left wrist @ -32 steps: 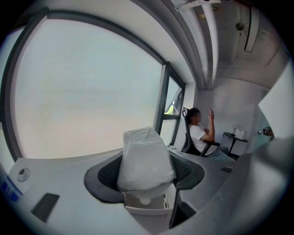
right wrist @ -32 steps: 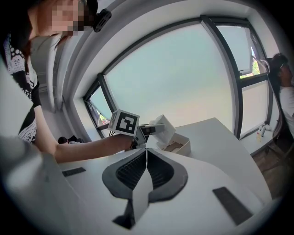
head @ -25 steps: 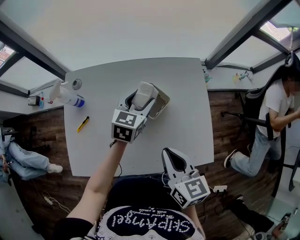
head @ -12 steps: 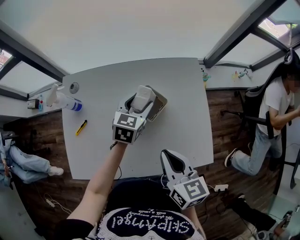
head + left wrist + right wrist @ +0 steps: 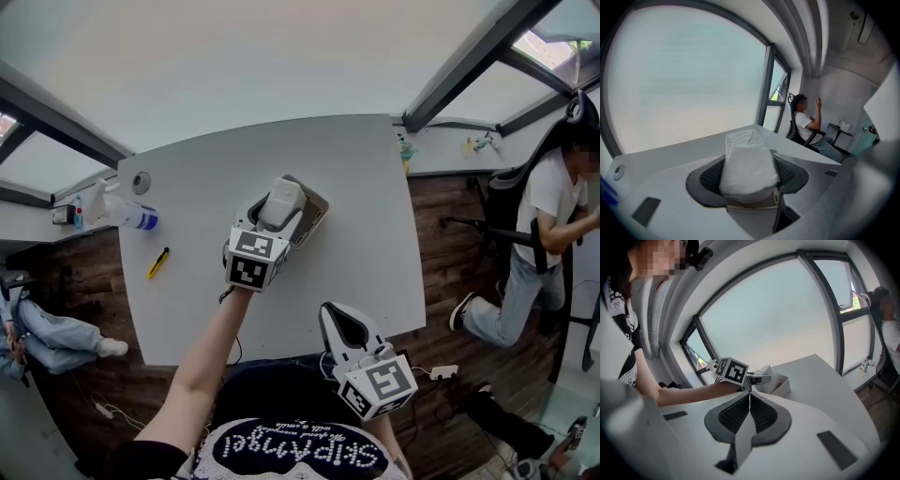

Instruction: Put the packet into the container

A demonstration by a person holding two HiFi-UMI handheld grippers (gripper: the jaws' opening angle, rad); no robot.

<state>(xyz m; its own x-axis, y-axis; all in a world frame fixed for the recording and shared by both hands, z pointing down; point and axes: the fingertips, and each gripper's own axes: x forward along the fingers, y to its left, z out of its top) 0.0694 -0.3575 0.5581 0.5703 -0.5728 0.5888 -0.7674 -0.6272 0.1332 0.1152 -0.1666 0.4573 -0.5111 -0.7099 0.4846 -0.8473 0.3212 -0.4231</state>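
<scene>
My left gripper (image 5: 277, 208) is shut on a white packet (image 5: 283, 198) and holds it right over a small beige open container (image 5: 314, 217) in the middle of the white table (image 5: 366, 187). In the left gripper view the packet (image 5: 747, 164) fills the gap between the jaws, with the container's beige rim (image 5: 754, 205) just below it. My right gripper (image 5: 338, 322) hangs at the table's near edge, jaws shut on nothing. From the right gripper view (image 5: 750, 397) the packet (image 5: 767, 373) sits at the container's (image 5: 783, 384) open top.
A spray bottle (image 5: 120, 212) and a small round object (image 5: 142, 181) lie at the table's far left corner. A yellow-and-black tool (image 5: 157, 263) lies on the left side. A person (image 5: 553, 211) sits in a chair off the table's right.
The head view has drifted slightly. The left gripper keeps the packet over the container with hardly any shift. The right gripper has stayed where it was.
</scene>
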